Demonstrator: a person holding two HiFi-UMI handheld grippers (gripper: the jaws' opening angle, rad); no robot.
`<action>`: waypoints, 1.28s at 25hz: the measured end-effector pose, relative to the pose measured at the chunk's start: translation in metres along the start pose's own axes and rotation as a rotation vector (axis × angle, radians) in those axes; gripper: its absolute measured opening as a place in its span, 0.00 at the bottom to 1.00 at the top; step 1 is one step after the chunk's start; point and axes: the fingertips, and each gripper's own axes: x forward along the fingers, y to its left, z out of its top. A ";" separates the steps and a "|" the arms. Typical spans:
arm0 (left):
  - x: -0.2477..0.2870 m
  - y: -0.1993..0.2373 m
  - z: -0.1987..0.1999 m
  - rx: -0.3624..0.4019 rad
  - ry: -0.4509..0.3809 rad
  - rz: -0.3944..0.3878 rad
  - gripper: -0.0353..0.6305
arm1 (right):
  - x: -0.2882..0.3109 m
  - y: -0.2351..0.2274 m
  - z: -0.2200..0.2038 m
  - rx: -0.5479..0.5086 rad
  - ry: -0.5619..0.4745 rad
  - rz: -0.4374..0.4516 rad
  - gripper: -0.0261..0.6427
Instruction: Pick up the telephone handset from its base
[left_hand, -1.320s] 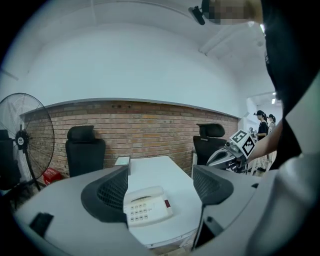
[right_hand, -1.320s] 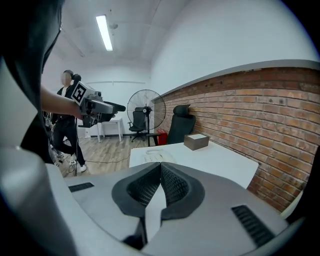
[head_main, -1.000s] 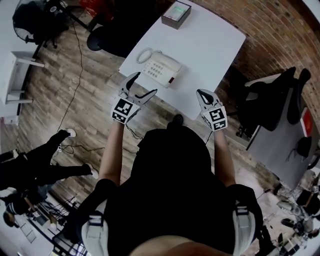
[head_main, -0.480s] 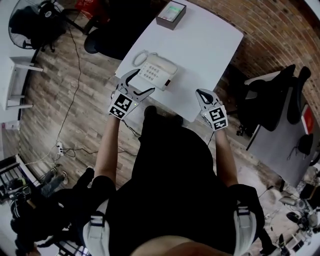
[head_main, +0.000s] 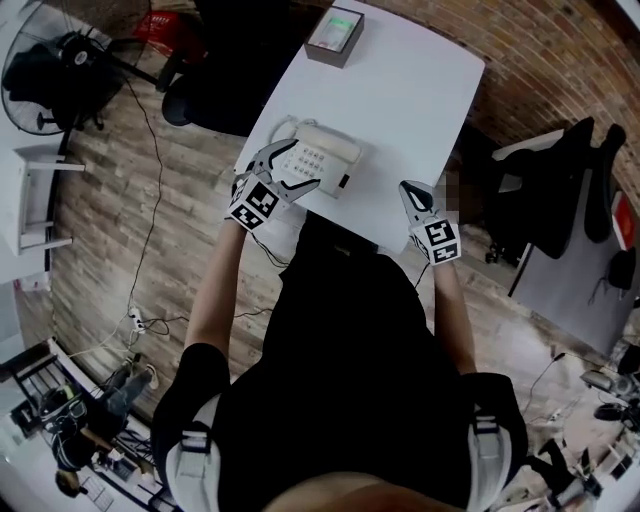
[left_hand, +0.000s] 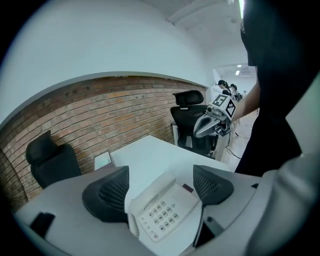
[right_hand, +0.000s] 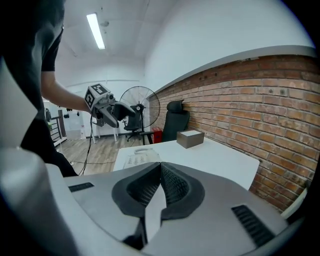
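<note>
Your left gripper (head_main: 292, 168) has come forward over the last second and now hangs right over the near side of the telephone (head_main: 318, 158), where before it was short of the bench (head_main: 410, 90) edge. Its jaws are wide apart and hold nothing. In the left gripper view the phone sits framed between the two dark pads, and I see no contact with it yet. The handset (left_hand: 150, 192) is on its base (left_hand: 172, 207), lying along the far side of the keypad, with the whole phone near the front left corner of the bench. Your right gripper (head_main: 408, 190) is well off to the side at the near edge of the bench. Its jaws are pressed together on nothing and it plays no part for now. A small box (head_main: 332, 32) sits at the far corner, well out of the way. So this looks like the approach step, with the grasp not yet begun. For the next move, I'd say you need to drop the left gripper lower and set the open jaws across the middle of the handset rather than over the keypad. Then close firmly and lift straight up so the base doesn't get dragged along.
</note>
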 end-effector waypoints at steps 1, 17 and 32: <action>0.005 0.002 -0.003 0.011 0.009 -0.015 0.66 | 0.002 -0.001 0.000 0.005 0.003 -0.007 0.04; 0.055 0.020 -0.035 0.166 0.098 -0.222 0.66 | 0.012 -0.013 0.002 0.075 0.034 -0.130 0.04; 0.089 0.031 -0.068 0.244 0.169 -0.359 0.66 | 0.013 -0.019 -0.002 0.134 0.061 -0.219 0.04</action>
